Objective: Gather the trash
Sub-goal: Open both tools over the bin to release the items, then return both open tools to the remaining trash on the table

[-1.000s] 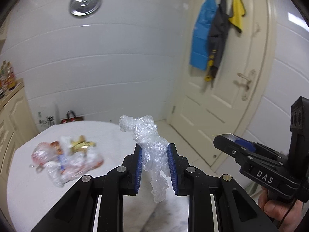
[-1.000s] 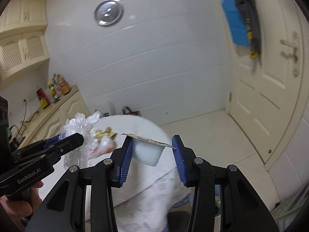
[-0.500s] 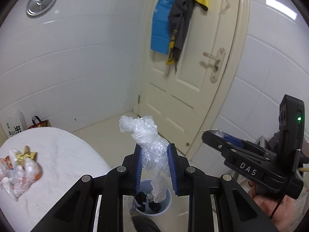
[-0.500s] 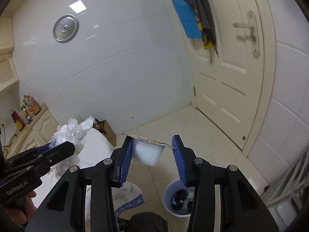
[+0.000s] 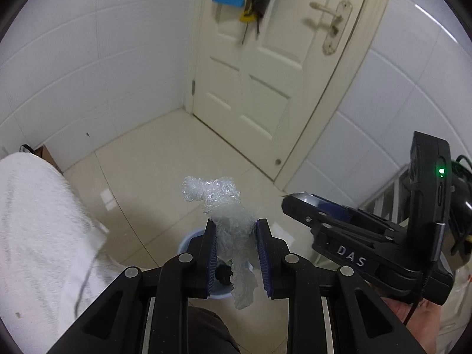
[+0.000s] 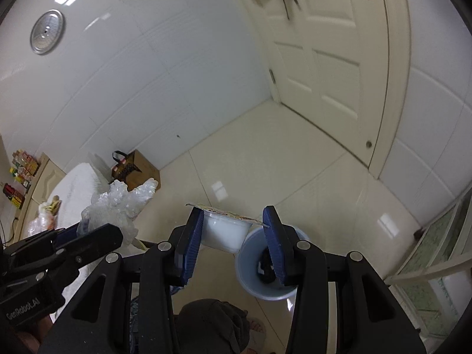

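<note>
While both grippers point down at the floor, each one grips a piece of trash. In the left wrist view, from the left: a white-clothed table (image 5: pixel 35 221) fills the lower left of the frame, with the tiled floor (image 5: pixel 165 159) beyond it. At centre bottom the left gripper (image 5: pixel 236 253) has its blue pads clamped on a crumpled wad of clear plastic wrap (image 5: pixel 227 218); the wad sticks up above the pads and a loose tail hangs below them. Behind the jaws, partly hidden, sits a light blue bin (image 5: pixel 188 242) on the floor with dark stuff inside. Cream door (image 5: pixel 265 59) upper centre, clothes hanging at its top. Right side of the frame: the right gripper (image 5: pixel 298 203) seen from the side, a hand (image 5: pixel 413 318) under it; only a thin lid edge shows at its tip there.

In the right wrist view, from the left: table edge with wrapper trash (image 6: pixel 44 215) at far left, brown box (image 6: pixel 138 171) behind it by the wall. Lower left, the left gripper (image 6: pixel 88 236) with the plastic wrap (image 6: pixel 121 203) bunched at its tip. Centre bottom, the right gripper (image 6: pixel 233 230) is closed on a white plastic cup (image 6: pixel 224 230) with a foil lid, the pads pressing its lid rim on both sides. The blue bin (image 6: pixel 253 283) sits below and just right of the cup, partly behind the right finger. Door at upper right.
</note>
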Motion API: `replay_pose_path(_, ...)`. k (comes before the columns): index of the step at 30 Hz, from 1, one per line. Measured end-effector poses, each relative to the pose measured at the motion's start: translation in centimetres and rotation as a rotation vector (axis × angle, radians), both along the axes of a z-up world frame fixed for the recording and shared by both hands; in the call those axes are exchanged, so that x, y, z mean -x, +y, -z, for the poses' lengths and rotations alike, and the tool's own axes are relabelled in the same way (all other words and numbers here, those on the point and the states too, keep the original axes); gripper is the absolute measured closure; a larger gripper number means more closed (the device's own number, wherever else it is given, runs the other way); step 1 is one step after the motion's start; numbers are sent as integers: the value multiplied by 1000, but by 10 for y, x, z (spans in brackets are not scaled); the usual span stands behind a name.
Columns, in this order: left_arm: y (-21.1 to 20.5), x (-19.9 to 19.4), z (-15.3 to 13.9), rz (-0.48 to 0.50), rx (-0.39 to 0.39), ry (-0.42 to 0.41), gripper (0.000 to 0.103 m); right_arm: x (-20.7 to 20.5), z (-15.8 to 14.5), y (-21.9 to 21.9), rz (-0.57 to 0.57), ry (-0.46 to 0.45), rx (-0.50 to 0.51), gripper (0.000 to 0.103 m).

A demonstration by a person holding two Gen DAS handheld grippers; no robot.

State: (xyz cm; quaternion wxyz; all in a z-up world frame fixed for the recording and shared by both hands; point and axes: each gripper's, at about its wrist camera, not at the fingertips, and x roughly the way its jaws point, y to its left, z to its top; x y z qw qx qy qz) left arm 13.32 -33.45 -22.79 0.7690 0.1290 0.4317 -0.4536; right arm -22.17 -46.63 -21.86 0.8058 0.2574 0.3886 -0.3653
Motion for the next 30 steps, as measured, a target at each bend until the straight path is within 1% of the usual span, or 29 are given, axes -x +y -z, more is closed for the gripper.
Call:
replay_pose_path(1, -7, -3, 1, 3, -8, 3, 82, 0, 7, -5, 5, 7, -15, 61)
replay_pose_path(5, -23, -15, 19, 17, -55, 34, 81, 1, 28, -17, 14, 21, -64, 61)
replay_pose_path(7, -29, -21, 28, 14, -75, 36, 79, 0, 39, -23, 18, 29, -88, 61)
replay_pose_path(8, -40, -24, 31, 14, -86, 36, 75, 0, 44, -27, 22, 32, -98, 60)
replay_pose_path(9, -47, -26, 35, 16, -98, 39, 65, 1, 49, -31, 26, 34, -110, 59)
replay_pose_path(10, -51, -28, 39, 16, -115, 39, 58, 1, 53, -33, 33, 37, -117, 59)
replay_pose_path(11, -55, -31, 41, 4, -127, 28, 45, 2, 58, -37, 41, 38, -128, 57)
replay_pose_path(12, -58, -32, 41, -4, -128, 18, 36, 4, 62, -40, 50, 38, -144, 55)
replay_pose_path(13, -62, -34, 41, -9, -126, 10, 32, 6, 65, -42, 59, 29, -156, 48)
replay_pose_path(14, -63, -35, 42, -14, -126, 4, 28, 7, 66, -41, 65, 25, -159, 38)
replay_pose_path(17, -66, -37, 43, -29, -125, -10, 19, 10, 70, -44, 83, 20, -164, 28)
replay_pose_path(18, -67, -35, 44, -32, -125, -15, 17, 11, 70, -44, 89, 21, -163, 25)
replay_pose_path(20, -67, -32, 44, -42, -125, -28, 16, 11, 69, -43, 98, 25, -157, 11)
replay_pose_path(21, -62, -29, 42, -46, -125, -34, 15, 11, 68, -42, 103, 27, -152, 7)
replay_pose_path(22, -61, -28, 41, -51, -122, -43, 14, 10, 68, -42, 106, 29, -150, 1)
replay_pose_path(24, -62, -24, 40, -53, -113, -44, 12, 10, 65, -40, 111, 31, -145, 0)
replay_pose_path(26, -53, -21, 36, -55, -105, -51, 11, 8, 60, -37, 112, 44, -132, 0)
replay_pose_path(30, -38, -14, 25, -62, -85, -72, 11, 4, 44, -28, 109, 28, -104, 0)
